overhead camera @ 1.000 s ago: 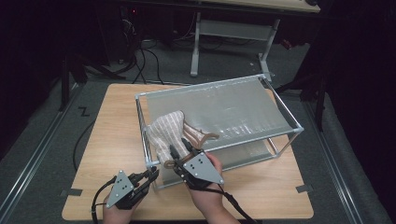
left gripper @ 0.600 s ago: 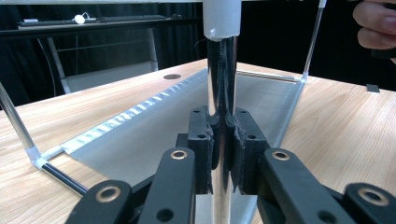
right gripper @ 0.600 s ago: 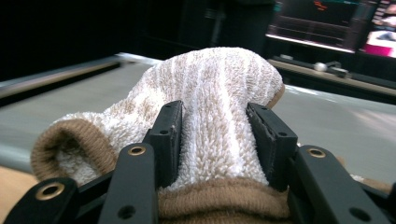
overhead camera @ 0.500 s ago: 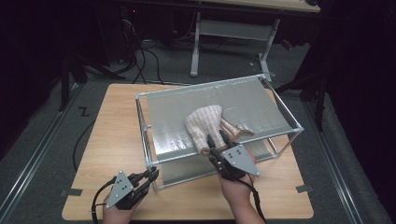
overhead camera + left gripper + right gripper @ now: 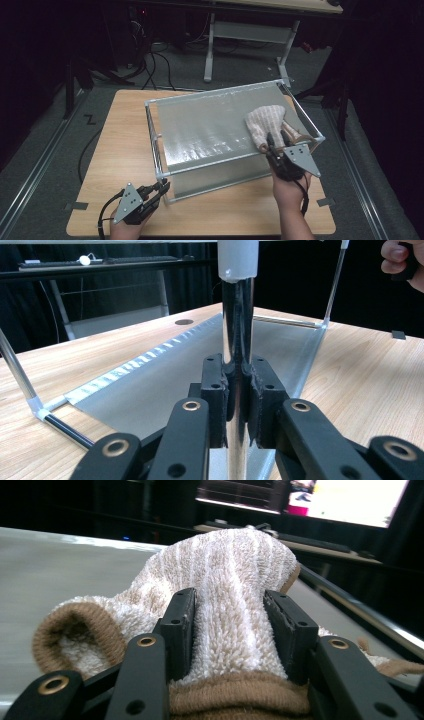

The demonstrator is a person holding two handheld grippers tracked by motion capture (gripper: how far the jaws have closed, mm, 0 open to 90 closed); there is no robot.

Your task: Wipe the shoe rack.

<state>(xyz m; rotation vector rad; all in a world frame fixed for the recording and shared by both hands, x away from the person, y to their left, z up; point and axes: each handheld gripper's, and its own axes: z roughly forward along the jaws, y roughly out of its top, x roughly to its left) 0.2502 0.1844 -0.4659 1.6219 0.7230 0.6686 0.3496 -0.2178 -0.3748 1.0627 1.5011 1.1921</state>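
A wooden table [image 5: 120, 145] is standing on a grey floor in a dark room, and a metal frame [image 5: 235, 92] with a grey translucent top panel [image 5: 210, 127] is sitting on it, tilted so its far side is higher. Beyond the table, black cables [image 5: 160, 60] are lying on the floor beside the white legs of a second desk [image 5: 247, 35], and a lit screen [image 5: 360, 500] is glowing far off in the right gripper view.

The left gripper [image 5: 159, 189] is sitting at the frame's near left corner, its jaws clamped tight on the upright corner post [image 5: 239, 330], which is running shiny and vertical between the pads.

The right gripper [image 5: 278, 145] is pressing a bunched cream-and-tan striped towel [image 5: 265, 122] against the panel near its right edge, by the frame's right rail. Its jaws are squeezing a thick fold of the towel [image 5: 225, 580] between them, with the brown hem bulging out to the left. The person's right hand [image 5: 290, 187] is reaching in from below.
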